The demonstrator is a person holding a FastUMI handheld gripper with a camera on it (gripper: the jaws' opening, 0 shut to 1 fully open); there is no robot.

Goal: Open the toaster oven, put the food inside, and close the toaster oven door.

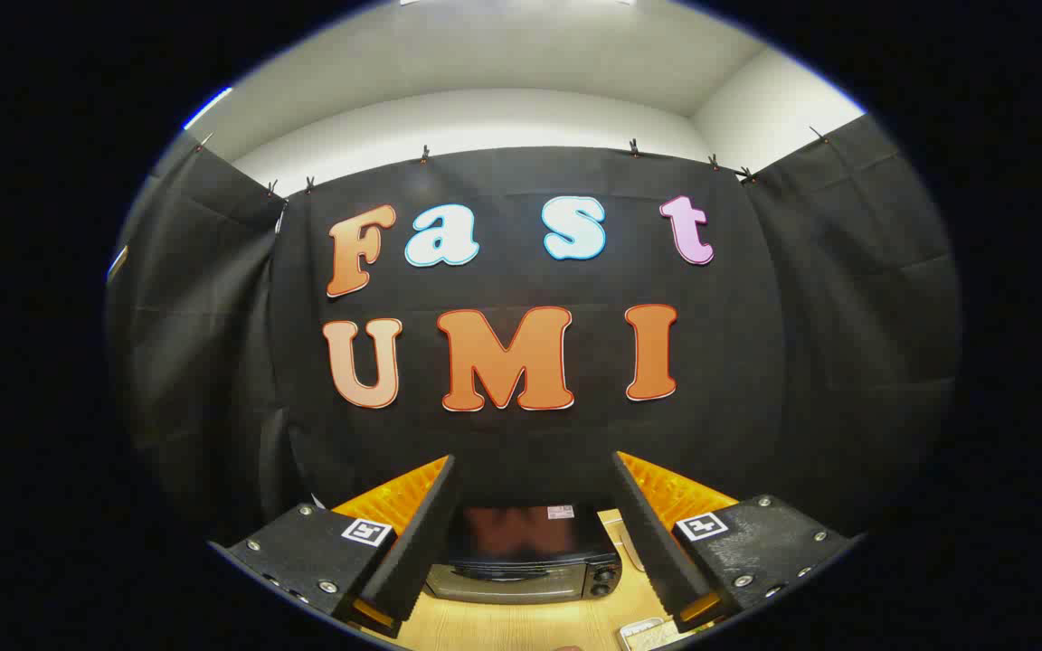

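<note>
A black toaster oven (525,553) stands on a wooden table (521,626), below and between my fingers, against the black cloth wall. Its door looks closed, with a handle along the top of the glass and two knobs (605,580) at its right. My gripper (535,475) is open, high above the table, with nothing between the fingers. A pale item in a tray (643,633) lies on the table near the right finger; only its edge shows.
Black cloth (530,434) walls the booth at the back and on both sides. A white wall and ceiling (503,81) rise above the cloth. The wooden table reaches forward from the oven towards me.
</note>
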